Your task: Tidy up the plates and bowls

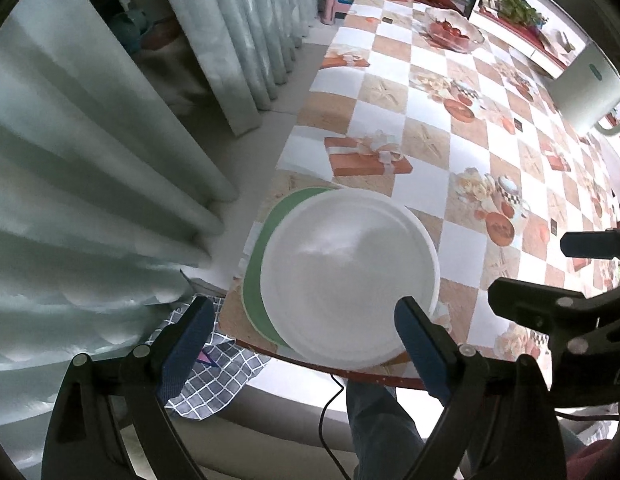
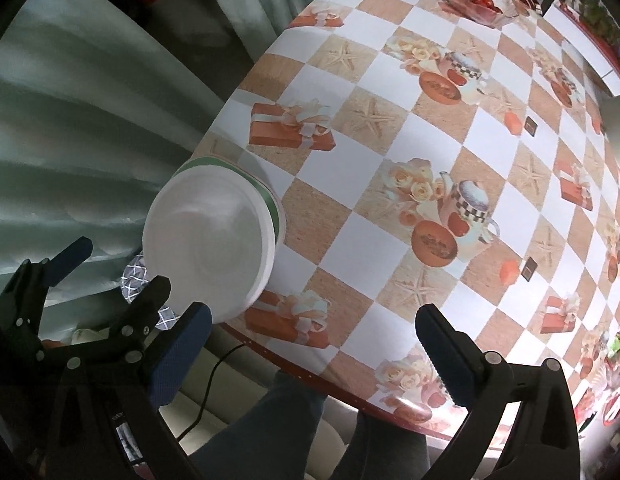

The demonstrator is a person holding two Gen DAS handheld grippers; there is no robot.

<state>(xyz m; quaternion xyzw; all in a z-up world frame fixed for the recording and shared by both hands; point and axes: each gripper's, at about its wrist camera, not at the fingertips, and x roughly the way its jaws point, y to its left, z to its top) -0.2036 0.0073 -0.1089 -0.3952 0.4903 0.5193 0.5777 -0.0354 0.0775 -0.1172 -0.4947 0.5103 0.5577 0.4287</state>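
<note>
Two plates counted: one round white plate (image 1: 347, 276) stacked on one round green plate (image 1: 256, 280), lower centre of the left wrist view, at the checked tablecloth's (image 1: 429, 128) near edge. Left gripper (image 1: 306, 322) spread wide above them, holding nothing. Right gripper (image 2: 313, 334) spread wide, empty; the stack sits at its left.

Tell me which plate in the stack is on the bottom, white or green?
The green round plate is on the bottom, showing only as a crescent along one side. The white round plate rests on top, its whole face visible.
</note>
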